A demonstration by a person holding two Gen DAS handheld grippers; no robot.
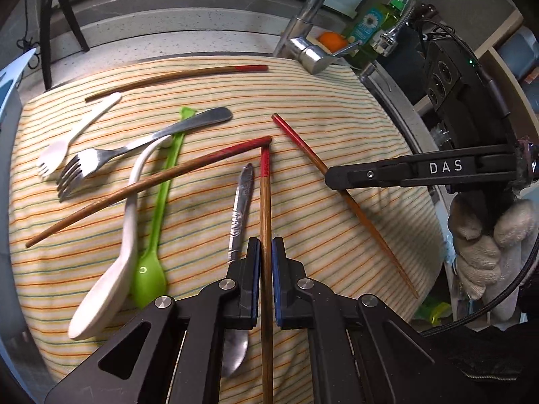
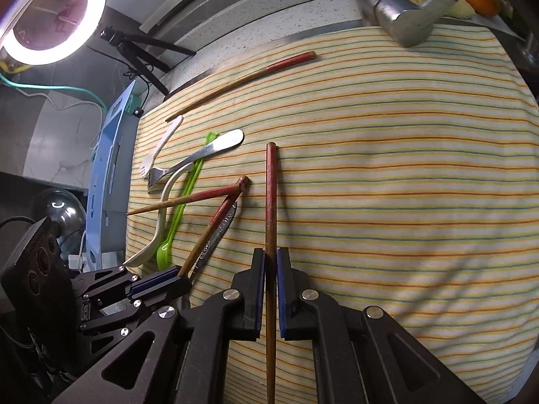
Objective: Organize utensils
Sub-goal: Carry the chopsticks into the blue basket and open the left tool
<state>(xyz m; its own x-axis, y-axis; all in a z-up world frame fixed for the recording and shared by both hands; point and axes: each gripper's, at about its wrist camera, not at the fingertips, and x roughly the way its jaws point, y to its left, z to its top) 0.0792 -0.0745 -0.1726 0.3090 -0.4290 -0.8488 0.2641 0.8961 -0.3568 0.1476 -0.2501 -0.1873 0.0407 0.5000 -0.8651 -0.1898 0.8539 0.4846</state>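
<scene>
I see each chopstick between closed pads — left gripper (image 1: 266, 252) clamps one (image 1: 266, 202) at lower centre, right gripper (image 2: 270, 262) another (image 2: 271, 195) likewise.

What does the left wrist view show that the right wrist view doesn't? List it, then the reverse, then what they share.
Only the left wrist view: the green soap bottle and a gloved hand.

Only the right wrist view: the ring light and a blue rack beside the cloth.

Both: the striped cloth, metal fork, green spoon, faucet, and each gripper shut on a chopstick: left gripper, right gripper.
</scene>
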